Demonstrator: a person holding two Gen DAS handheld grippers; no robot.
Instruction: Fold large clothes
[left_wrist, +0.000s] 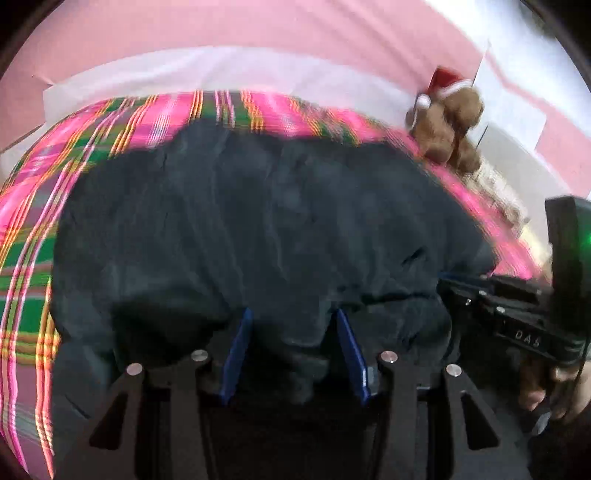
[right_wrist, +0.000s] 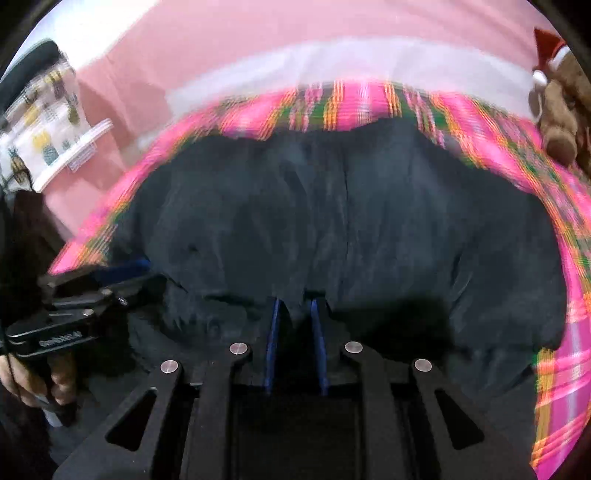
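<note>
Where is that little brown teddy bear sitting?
The teddy bear, in a red Santa hat, sits at the far right edge of the plaid blanket, beyond the dark garment; the right wrist view shows it top right.

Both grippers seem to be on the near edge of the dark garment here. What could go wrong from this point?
1. The left gripper has a wider gap with bunched cloth between its fingers, so the dark garment may slip out on a lift.
2. The right gripper pinches only a small fold; one side could drop and skew the fold.
3. The teddy bear sits close by on the plaid blanket; swung cloth might knock it.
</note>
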